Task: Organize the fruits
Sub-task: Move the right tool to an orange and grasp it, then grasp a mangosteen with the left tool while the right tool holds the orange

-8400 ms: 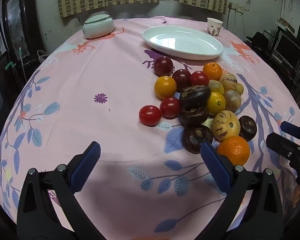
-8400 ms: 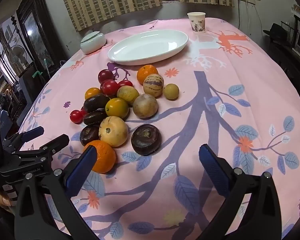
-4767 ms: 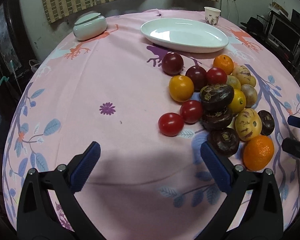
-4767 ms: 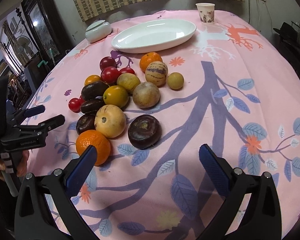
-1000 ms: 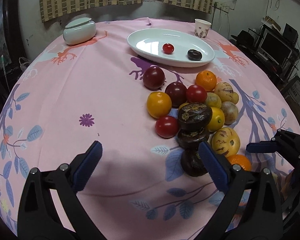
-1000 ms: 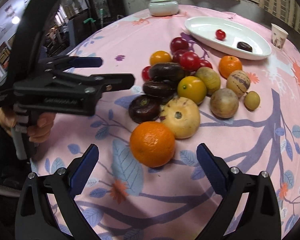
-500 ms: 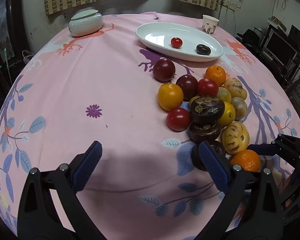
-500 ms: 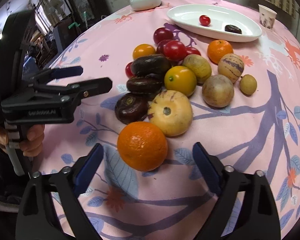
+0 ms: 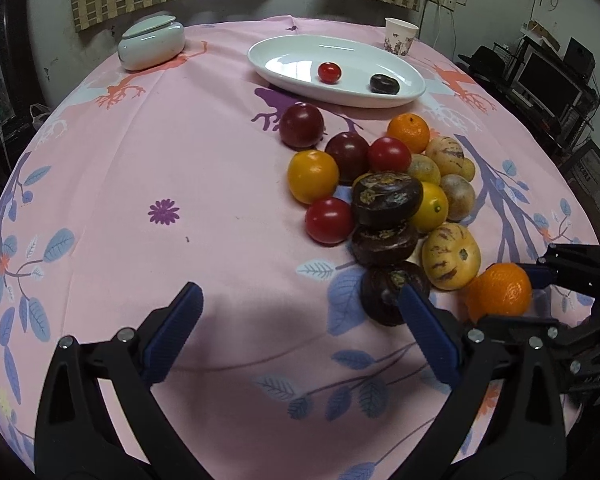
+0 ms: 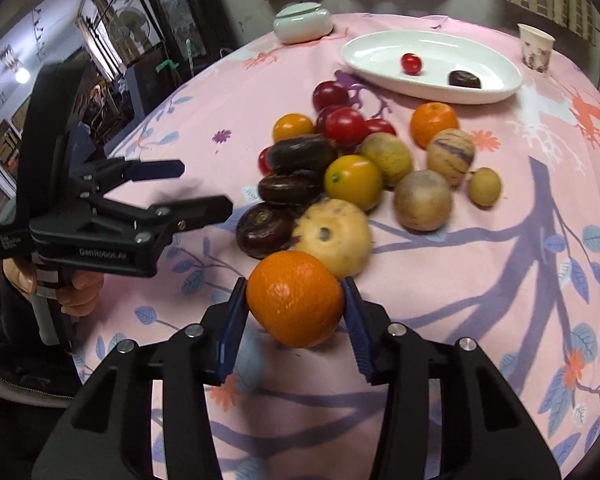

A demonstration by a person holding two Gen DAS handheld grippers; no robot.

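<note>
Tool (image 10: 295,304) has just closed onto orange (image 10: 296,298), two fruits sit plated (image 10: 500,76) upper right, pile (image 10: 352,182) waits; left tool (image 9: 300,340) apart.

Cloth (image 9: 148,168) left of fruit pile (image 9: 384,200) free; plate (image 9: 284,52) half bare.

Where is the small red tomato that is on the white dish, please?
The small red tomato lies in the white dish, left of the dark fruit.
</note>
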